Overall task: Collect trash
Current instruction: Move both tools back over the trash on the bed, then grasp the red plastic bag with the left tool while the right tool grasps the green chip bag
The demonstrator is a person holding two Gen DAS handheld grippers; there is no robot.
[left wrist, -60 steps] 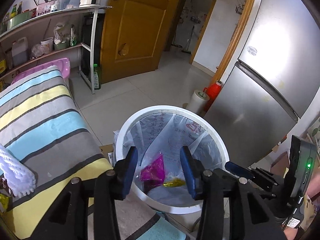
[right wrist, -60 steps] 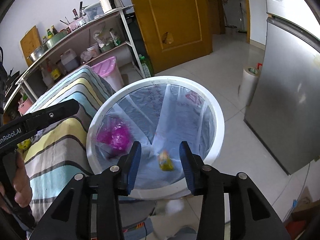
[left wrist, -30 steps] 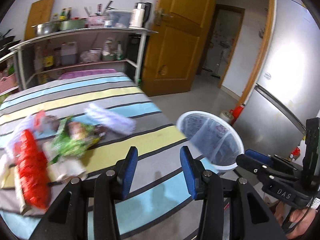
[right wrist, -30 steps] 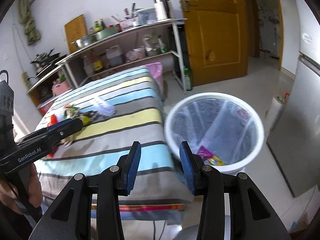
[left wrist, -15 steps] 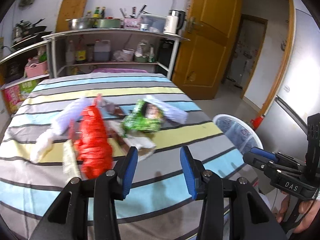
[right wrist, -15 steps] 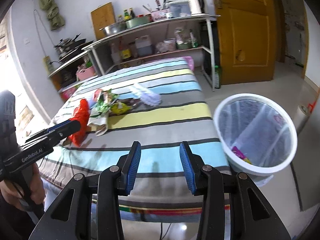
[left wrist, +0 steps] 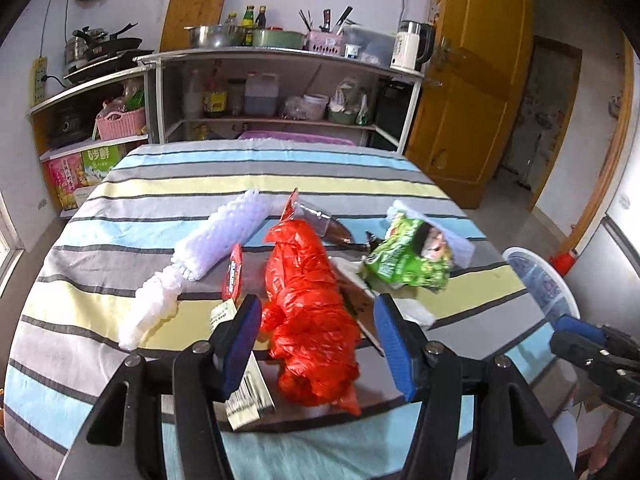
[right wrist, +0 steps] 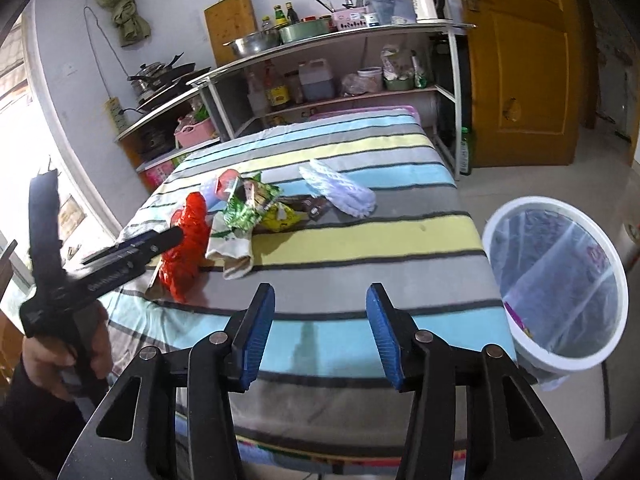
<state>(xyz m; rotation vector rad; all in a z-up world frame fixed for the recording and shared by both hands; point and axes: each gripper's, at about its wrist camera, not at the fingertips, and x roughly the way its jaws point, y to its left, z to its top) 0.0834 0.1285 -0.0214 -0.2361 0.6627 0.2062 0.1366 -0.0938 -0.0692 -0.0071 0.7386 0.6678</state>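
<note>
Red plastic bag [left wrist: 310,312]: on striped worktop [left wrist: 200,184], between left tongs [left wrist: 316,340], just widened, not gripping. Right tongs [right wrist: 318,332]: widened, empty.

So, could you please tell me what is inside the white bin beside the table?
The bin holds a clear liner and, low at its near side, a small pink scrap and something yellowish. The rim and liner folds cover the rest of the bottom.
</note>
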